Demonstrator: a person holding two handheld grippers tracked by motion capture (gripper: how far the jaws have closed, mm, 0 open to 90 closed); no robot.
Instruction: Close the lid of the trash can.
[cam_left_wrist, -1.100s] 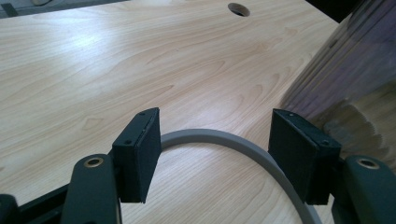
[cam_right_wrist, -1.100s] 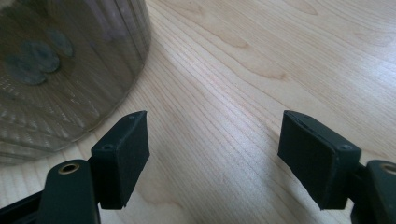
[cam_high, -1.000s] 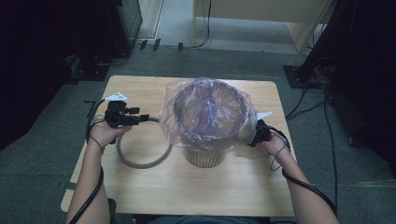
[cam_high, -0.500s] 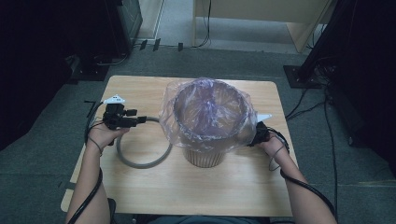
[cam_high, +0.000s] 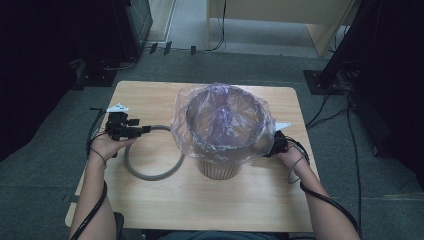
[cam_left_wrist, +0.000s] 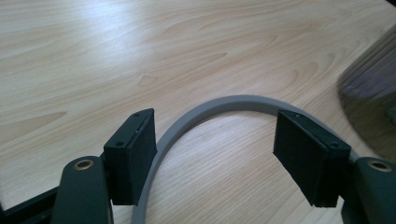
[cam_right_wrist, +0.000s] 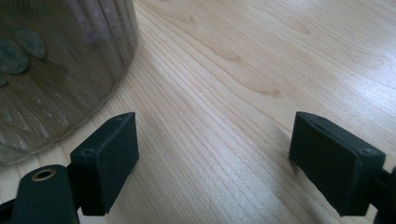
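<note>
A ribbed beige bin (cam_high: 218, 167) stands mid-table, lined with a clear purplish plastic bag (cam_high: 222, 117) that drapes over its rim. A grey ring (cam_high: 150, 175) lies flat on the table to the bin's left. My left gripper (cam_high: 144, 130) hovers open over the ring's far left arc. In the left gripper view the left gripper (cam_left_wrist: 219, 120) straddles the ring (cam_left_wrist: 233, 101), jaws apart and low over the wood. My right gripper (cam_high: 276, 146) sits open by the bin's right side, partly behind the bag. In the right gripper view the right gripper (cam_right_wrist: 217, 126) holds nothing, with the bin (cam_right_wrist: 60, 70) at its left.
The wooden table (cam_high: 210, 210) has bare room in front of the bin and at its far corners. Dark cabinets and cables stand on the grey floor beyond the table. The person's forearms come in from the bottom edge.
My left gripper has slid slightly toward the person and lower over the ring. The ring, the bin and my right gripper stay where they were.
</note>
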